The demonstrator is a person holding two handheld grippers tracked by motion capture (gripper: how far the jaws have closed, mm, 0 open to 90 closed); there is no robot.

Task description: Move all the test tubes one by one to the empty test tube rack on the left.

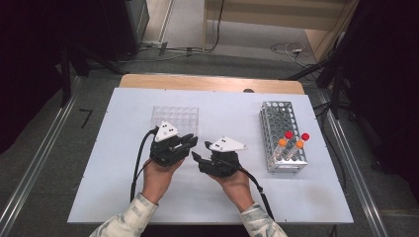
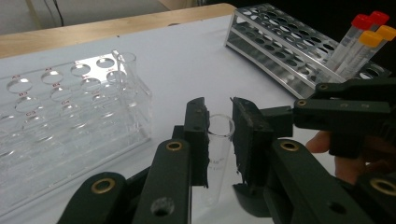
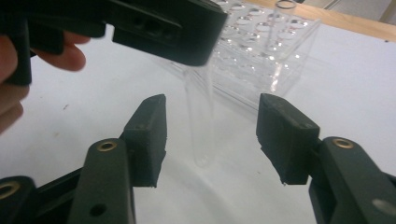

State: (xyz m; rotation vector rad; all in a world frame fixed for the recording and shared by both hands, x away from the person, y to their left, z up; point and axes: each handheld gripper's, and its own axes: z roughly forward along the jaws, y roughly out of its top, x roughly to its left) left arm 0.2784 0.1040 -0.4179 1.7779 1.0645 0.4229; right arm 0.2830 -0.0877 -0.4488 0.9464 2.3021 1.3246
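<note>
The left tool point(image 2: 219, 135) clamps an empty glass tube point(image 2: 217, 154); the right tool point(image 3: 210, 135) stands apart around it.

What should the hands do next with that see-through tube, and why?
Probably the right gripper should back away, then the left gripper can carry the glass tube to the clear rack. The left fingers are shut on the tube, while the right fingers stand open on either side of it, not touching. The rack has many empty holes close by.
</note>
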